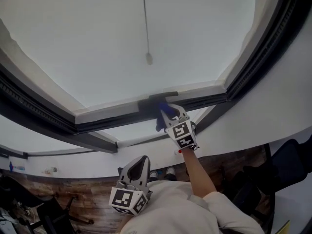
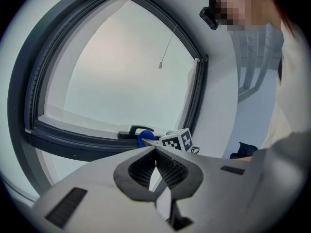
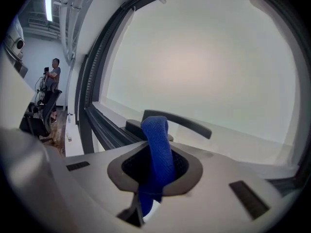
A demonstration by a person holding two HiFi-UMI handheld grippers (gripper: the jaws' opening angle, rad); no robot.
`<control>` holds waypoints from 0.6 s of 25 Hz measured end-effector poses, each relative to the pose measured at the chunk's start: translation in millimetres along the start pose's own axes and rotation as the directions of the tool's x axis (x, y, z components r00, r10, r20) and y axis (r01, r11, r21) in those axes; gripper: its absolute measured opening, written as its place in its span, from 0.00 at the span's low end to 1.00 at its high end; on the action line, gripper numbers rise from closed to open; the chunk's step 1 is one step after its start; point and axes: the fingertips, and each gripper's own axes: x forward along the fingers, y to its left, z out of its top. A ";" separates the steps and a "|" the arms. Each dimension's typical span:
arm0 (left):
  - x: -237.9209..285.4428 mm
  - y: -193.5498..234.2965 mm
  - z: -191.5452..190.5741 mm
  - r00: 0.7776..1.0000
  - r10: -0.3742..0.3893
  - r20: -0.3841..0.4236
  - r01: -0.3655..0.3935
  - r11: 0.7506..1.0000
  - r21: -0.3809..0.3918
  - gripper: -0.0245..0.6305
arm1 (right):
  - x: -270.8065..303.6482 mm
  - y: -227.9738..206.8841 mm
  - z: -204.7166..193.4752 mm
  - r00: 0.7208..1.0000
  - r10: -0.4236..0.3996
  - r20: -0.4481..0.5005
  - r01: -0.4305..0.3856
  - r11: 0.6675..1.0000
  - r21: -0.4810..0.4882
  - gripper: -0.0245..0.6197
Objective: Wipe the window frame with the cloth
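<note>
R tool (image 1: 168,112) holds blue cloth (image 1: 162,117) up at the lower rail of the window frame (image 1: 112,118).
R tool's jaws are clamped on the cloth, a strip of which sticks up past the tips and sits just beside the dark handle (image 1: 159,97), approx. mid-rail; can't tell if it actually touches the frame. L tool (image 1: 140,164) hangs low and well apart from the window, near the person's chest, with pads together at the tips and nothing btwn them. A pull cord (image 1: 148,58) hangs in front of the pane above the handle.
</note>
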 end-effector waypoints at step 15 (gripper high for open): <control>34.0 -44.9 -3.9 1.000 -0.022 0.017 0.022 0.999 0.036 0.05 | -24.3 -51.0 -19.7 0.999 -0.033 -0.002 0.033 0.999 0.040 0.12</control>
